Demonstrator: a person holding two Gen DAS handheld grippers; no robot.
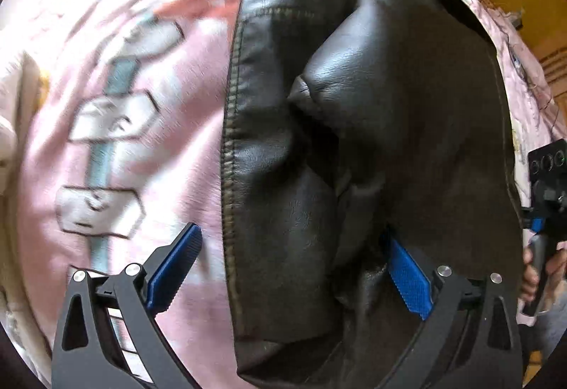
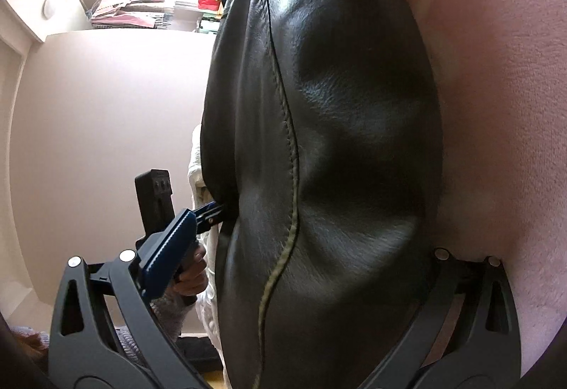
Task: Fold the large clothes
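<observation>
Black leather jacket [image 1: 354,127] on pink printed blanket [image 1: 117,127] over the bed, bunched and folded on itself, stitched seam running down its left edge. Left tongs [image 1: 294,268] spread wide; right blue pad tucked under a jacket fold, left pad [image 1: 173,268] clear over the blanket. Right tongs [image 2: 294,247] also spread wide, straddling the jacket [image 2: 319,141]; right finger hidden behind leather. Other tongs [image 2: 209,212] seen at jacket's left edge.

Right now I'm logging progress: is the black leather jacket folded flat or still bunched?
Still bunched: the black leather jacket bulges in deep creases on the pink blanket, no neat flat fold visible.
</observation>
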